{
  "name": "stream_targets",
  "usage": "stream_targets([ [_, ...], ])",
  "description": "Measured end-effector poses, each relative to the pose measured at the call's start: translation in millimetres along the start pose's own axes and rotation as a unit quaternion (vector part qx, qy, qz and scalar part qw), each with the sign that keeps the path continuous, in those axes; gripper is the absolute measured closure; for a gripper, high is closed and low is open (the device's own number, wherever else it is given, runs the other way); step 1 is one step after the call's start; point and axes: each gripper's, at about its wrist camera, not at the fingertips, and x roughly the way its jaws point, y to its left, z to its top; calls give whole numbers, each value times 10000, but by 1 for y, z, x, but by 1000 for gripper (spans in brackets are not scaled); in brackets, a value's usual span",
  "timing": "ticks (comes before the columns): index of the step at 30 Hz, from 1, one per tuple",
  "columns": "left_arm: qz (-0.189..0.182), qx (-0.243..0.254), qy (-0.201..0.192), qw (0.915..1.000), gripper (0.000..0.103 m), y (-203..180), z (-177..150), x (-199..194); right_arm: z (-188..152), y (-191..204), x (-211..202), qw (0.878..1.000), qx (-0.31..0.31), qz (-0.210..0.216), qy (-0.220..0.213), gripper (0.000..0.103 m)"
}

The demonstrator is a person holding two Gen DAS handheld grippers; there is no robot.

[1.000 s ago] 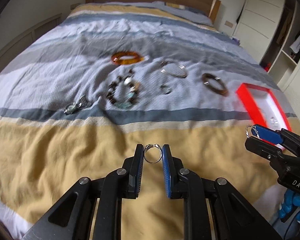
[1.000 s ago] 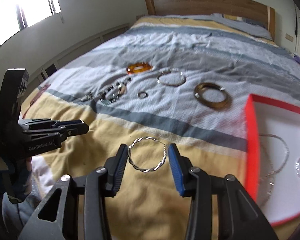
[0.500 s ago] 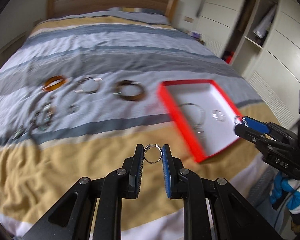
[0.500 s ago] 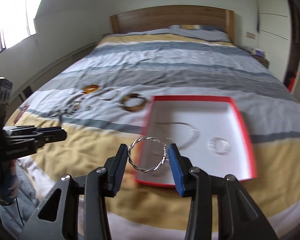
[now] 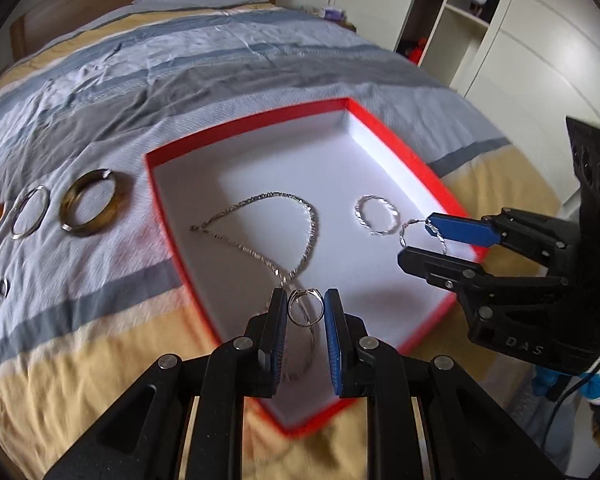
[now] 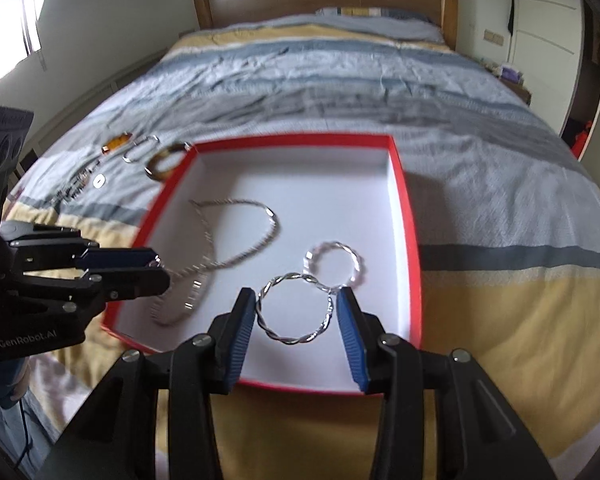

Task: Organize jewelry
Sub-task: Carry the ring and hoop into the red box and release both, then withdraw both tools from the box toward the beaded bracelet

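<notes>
Left gripper [image 5: 306, 307] clamps a ring [image 5: 305, 307]; right gripper [image 6: 296, 310] clamps a twisted bangle [image 6: 296, 307], both above the red tray [image 6: 404, 200] on the striped bed [image 6: 380, 92].

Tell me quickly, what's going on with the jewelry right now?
A person is sorting jewelry from the striped bedspread into a red-rimmed white box. The left tool grips a small silver ring over the box; the right tool holds a twisted silver bangle above it. A silver chain necklace and a matching twisted bangle already lie inside. Several bracelets wait on the bed.
</notes>
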Motion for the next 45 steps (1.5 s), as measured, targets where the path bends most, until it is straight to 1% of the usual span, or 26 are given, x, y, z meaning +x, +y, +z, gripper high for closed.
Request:
stream_targets([
  [2,90,-13,28,10000,85,3,3,8,0,-5,10,9999,-90,41,118,63],
  [5,216,-171,36,9996,85,11,11,21,2,-10,21,9995,-193,70,236,63],
  [7,298,-227,19,9993,85,16,16,28,2,-11,26,9993,-265,74,249,63],
  [13,479,-189,-35,9987,84,20,32,42,2,-7,30,9985,-498,24,237,63],
  [16,449,-158,-30,9989,84,21,33,44,2,-5,31,9980,-588,-36,224,62],
  [18,411,-156,-35,9990,81,22,33,43,2,-5,31,9981,-587,-32,210,62],
  [20,354,-181,-47,9992,67,21,32,39,2,-5,30,9981,-582,-38,220,62],
  [22,321,-224,-101,9992,59,21,32,33,3,-6,28,9982,-541,-56,240,62],
  [23,311,-247,-115,9991,58,21,32,30,2,-7,26,9984,-498,-60,253,62],
  [28,265,-318,-257,9988,57,21,27,2,0,-7,6,9987,-438,-173,196,62],
  [33,307,-449,-522,9972,56,26,6,-44,1,2,-29,9992,-305,-265,-82,62],
  [36,432,-586,-637,9953,54,41,-18,-68,0,14,-52,9989,-274,-273,-263,62],
  [40,798,-924,-559,9909,54,80,-60,-86,-6,37,-77,9985,-253,-244,-412,62],
  [45,1107,-1399,-579,9823,54,132,-107,-111,-18,70,-97,9985,-271,-220,-423,62],
])
